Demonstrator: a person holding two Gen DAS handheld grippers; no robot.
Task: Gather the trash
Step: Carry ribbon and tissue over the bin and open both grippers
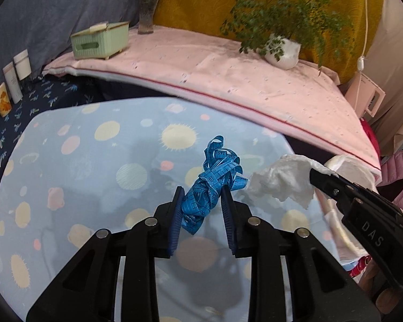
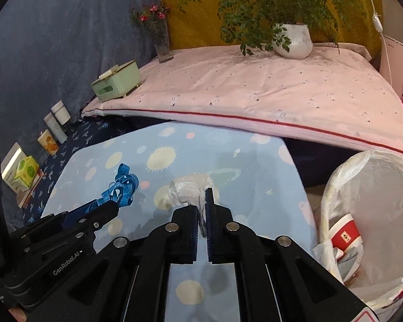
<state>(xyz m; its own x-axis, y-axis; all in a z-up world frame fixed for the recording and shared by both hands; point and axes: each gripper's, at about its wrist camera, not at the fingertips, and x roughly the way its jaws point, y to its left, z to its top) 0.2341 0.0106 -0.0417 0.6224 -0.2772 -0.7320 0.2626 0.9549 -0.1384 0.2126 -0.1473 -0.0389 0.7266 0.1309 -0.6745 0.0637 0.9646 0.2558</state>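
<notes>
My left gripper is shut on a tangled blue measuring tape and holds it above the light blue planet-print cloth. The tape also shows in the right wrist view, with the left gripper at lower left. My right gripper is shut on a crumpled white tissue and holds it above the same cloth. In the left wrist view the tissue hangs from the right gripper just right of the tape. A bin lined with a white plastic bag stands to the right, with a red and white carton inside.
Behind the cloth is a raised pink-covered surface with a green tissue box, a flower vase and a potted plant. Jars and boxes line the dark blue floor cloth at left.
</notes>
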